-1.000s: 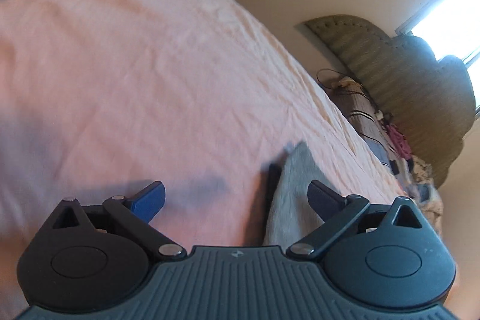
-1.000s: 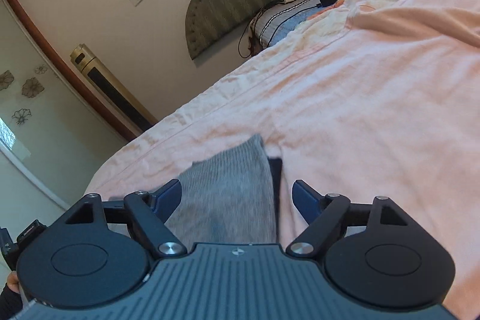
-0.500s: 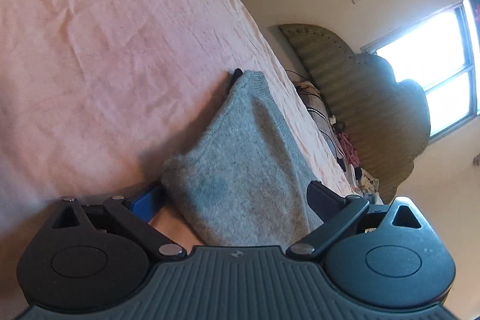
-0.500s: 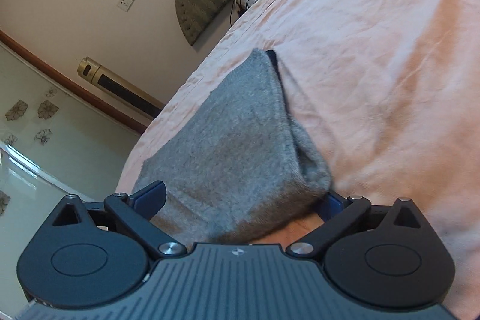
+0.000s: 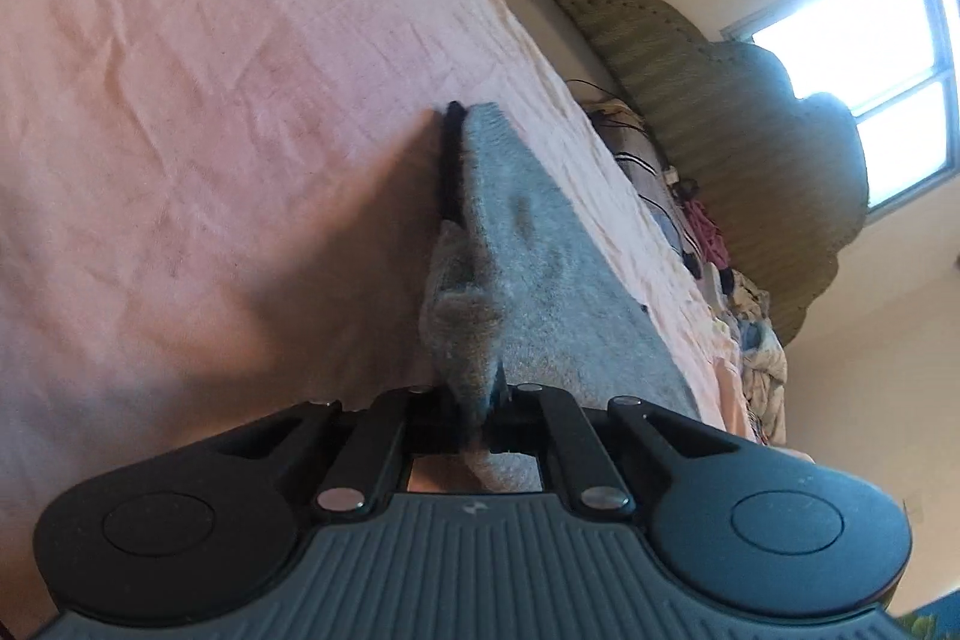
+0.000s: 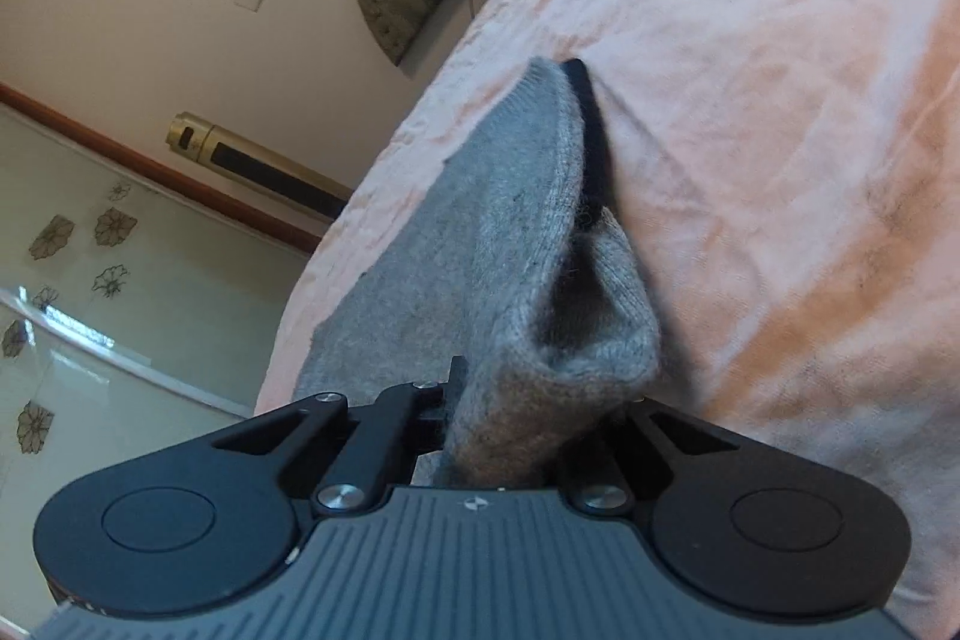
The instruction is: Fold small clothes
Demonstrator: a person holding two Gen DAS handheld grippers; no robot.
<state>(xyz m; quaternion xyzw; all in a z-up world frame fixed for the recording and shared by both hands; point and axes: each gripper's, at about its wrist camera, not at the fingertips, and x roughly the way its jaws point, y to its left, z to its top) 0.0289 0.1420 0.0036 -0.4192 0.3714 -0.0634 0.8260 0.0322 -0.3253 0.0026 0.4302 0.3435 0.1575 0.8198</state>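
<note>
A small grey knit garment (image 5: 540, 280) lies on a pink bedsheet (image 5: 180, 100), with a dark edge (image 5: 449, 160) showing along its far side. My left gripper (image 5: 474, 400) is shut on one near corner of the garment, the cloth bunched between the jaws. In the right wrist view the same grey garment (image 6: 480, 250) runs away from me over the pink bedsheet (image 6: 780, 100). My right gripper (image 6: 510, 430) is shut on the other near corner, where the knit folds into a pocket.
A padded green headboard (image 5: 750, 130) stands at the far end of the bed, with loose clothes and cables (image 5: 708, 232) piled below it. A bright window (image 5: 870, 40) is beyond. In the right wrist view a gold tower unit (image 6: 252, 160) stands against the wall.
Both grippers have closed from open onto the near corners of the grey garment. The pinched cloth now bunches up between the jaws.
</note>
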